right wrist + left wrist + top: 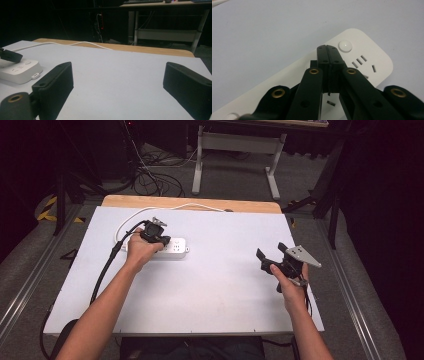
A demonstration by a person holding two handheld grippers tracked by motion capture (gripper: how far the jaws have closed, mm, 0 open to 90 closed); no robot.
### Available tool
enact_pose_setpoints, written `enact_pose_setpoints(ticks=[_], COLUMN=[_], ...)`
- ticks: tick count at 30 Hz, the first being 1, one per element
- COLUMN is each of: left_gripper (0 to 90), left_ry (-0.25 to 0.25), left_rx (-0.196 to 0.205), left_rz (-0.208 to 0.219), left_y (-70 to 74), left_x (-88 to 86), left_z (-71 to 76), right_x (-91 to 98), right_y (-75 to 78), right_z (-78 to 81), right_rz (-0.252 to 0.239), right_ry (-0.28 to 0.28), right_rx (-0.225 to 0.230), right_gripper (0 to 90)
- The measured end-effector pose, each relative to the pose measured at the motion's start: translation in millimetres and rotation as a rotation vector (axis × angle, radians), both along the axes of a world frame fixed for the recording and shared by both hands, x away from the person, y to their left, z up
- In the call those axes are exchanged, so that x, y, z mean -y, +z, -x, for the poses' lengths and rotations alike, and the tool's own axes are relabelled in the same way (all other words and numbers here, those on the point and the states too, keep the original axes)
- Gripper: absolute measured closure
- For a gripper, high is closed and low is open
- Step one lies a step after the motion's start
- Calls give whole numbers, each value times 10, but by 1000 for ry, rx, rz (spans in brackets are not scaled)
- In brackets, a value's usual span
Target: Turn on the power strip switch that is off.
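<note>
A white power strip lies on the left part of the white table top, and its white cord curls toward the far edge. My left gripper is over the strip's left end. In the left gripper view its jaws are pressed together, with the left gripper tip just above the power strip, beside its round button. Nothing shows between them. My right gripper is held above the table's right side with its jaws wide apart. The right gripper is empty and faces the power strip.
A wooden strip runs along the table's far edge. Behind it stand a white desk frame and a tangle of floor cables. The left gripper's black cable trails off the near left corner.
</note>
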State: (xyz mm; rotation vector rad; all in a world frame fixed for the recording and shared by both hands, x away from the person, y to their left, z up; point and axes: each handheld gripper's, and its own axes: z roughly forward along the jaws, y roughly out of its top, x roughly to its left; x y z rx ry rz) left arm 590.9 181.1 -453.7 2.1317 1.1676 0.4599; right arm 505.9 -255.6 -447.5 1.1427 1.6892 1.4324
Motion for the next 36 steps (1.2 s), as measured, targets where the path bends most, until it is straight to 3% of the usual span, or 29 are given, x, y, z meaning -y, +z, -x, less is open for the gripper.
enact_pose_setpoints(ticks=[7, 11, 15, 26, 28, 31, 36], left_gripper=[900, 900, 900, 900, 900, 900, 900], left_ry=[31, 23, 25, 41, 59, 65, 60], left_rx=[19, 8, 4, 13, 27, 19, 36], left_rz=[105, 64, 50, 62, 25, 55, 41], left_y=[52, 10, -7, -37, -36, -45, -57], left_x=[-158, -165, -146, -144, -141, -164, -134], left_z=[-21, -35, -36, -28, -32, -37, -21], right_x=[20, 14, 14, 20, 14, 11, 6], right_y=[3, 1, 3, 11, 14, 16, 15], right_z=[-7, -11, -11, -10, -6, -4, -14], right_rz=[-9, -10, -11, -17, -15, -13, -12], right_ry=[-8, -7, -7, -8, -7, -6, -3], right_rx=[-1, -1, 1, 2, 4, 5, 5], right_gripper=[99, 100, 101, 101, 102, 102, 102])
